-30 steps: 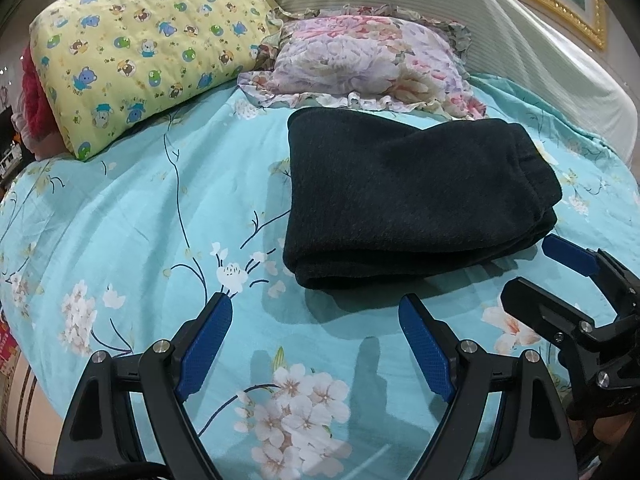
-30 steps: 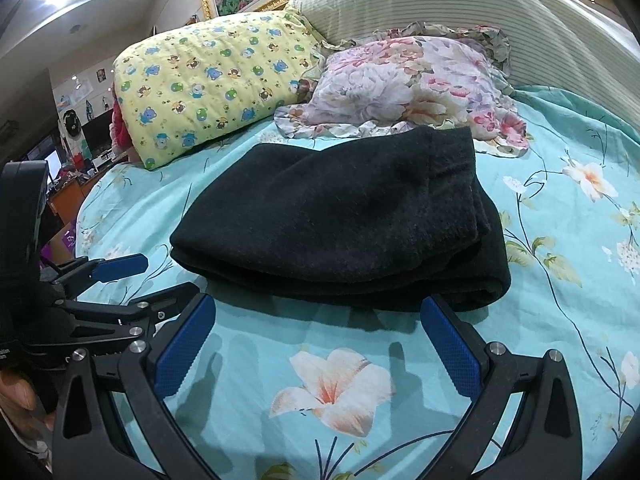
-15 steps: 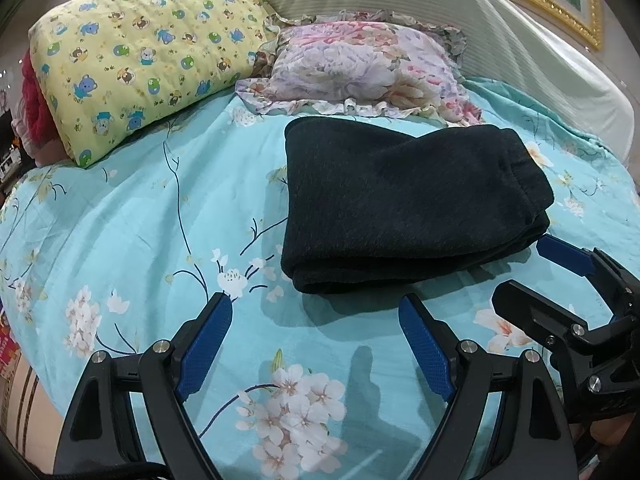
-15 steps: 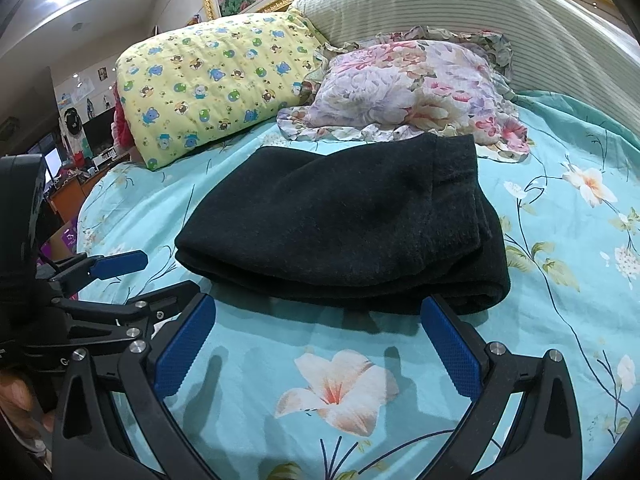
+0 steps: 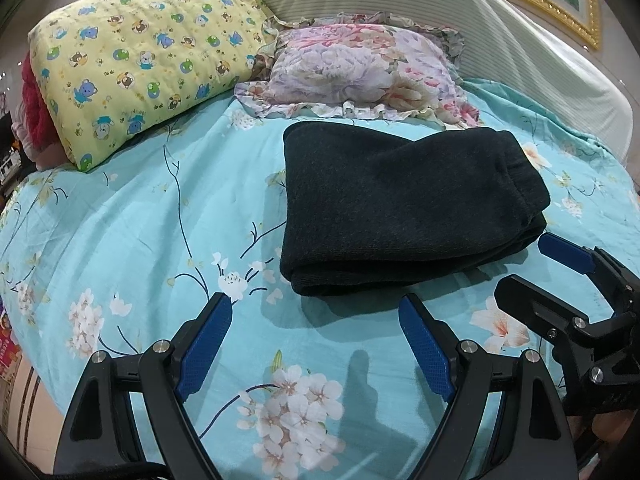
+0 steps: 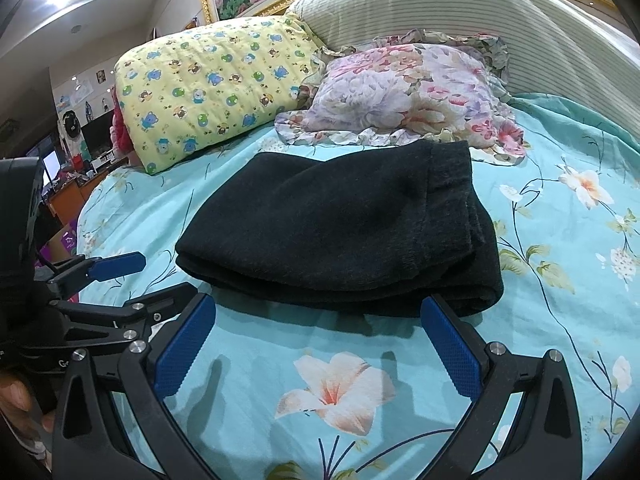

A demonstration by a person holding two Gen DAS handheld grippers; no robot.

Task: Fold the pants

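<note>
Both tools, L tool (image 5: 314, 344) & R tool (image 6: 318, 350), are being held wide open w/ nothing gripped, just short of the black pants (image 5: 404, 204) lying folded on the bed (image 5: 132, 216), so folding is being judged done, w/ only withdrawal needed.

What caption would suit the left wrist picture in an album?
Folded black pants lie on a floral bedsheet, both open grippers, left and right, empty.

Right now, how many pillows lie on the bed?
2. The yellow pillow with cartoon animals lies at the head of the bed, on the left; the floral ruffled pillow lies beside it, just behind the folded black pants. Others may be hidden.
</note>
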